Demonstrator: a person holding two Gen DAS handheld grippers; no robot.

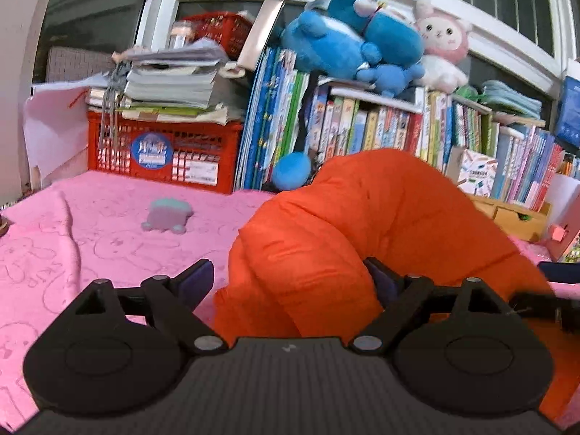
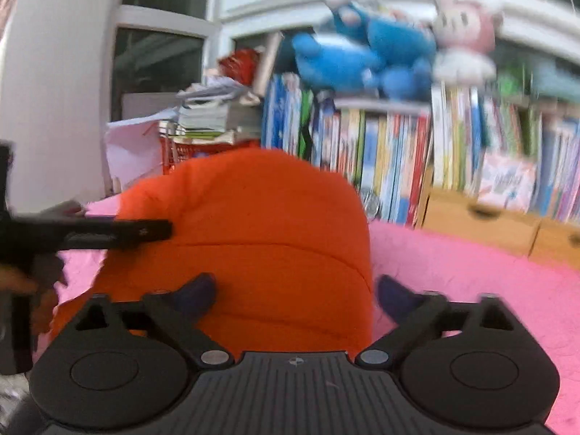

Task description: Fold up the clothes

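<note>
A puffy orange garment [image 1: 362,224] lies bunched up in a hump on the pink blanket [image 1: 90,239]. My left gripper [image 1: 288,277] is open, and the garment's near left end bulges between its dark fingers; the left finger [image 1: 197,275] stands just clear of the cloth. In the blurred right wrist view, my right gripper [image 2: 297,293] is open wide around the near end of the orange garment [image 2: 253,217]. Its right finger [image 2: 395,297] is over bare pink blanket [image 2: 471,290]. The left gripper's black body [image 2: 108,232] reaches in from the left against the garment.
A small grey-green soft toy [image 1: 166,215] lies on the blanket to the left. At the back are a red crate [image 1: 163,152] under stacked papers, rows of books [image 1: 380,127] with blue and pink plush toys [image 1: 348,40] on top, and wooden drawers [image 1: 518,217].
</note>
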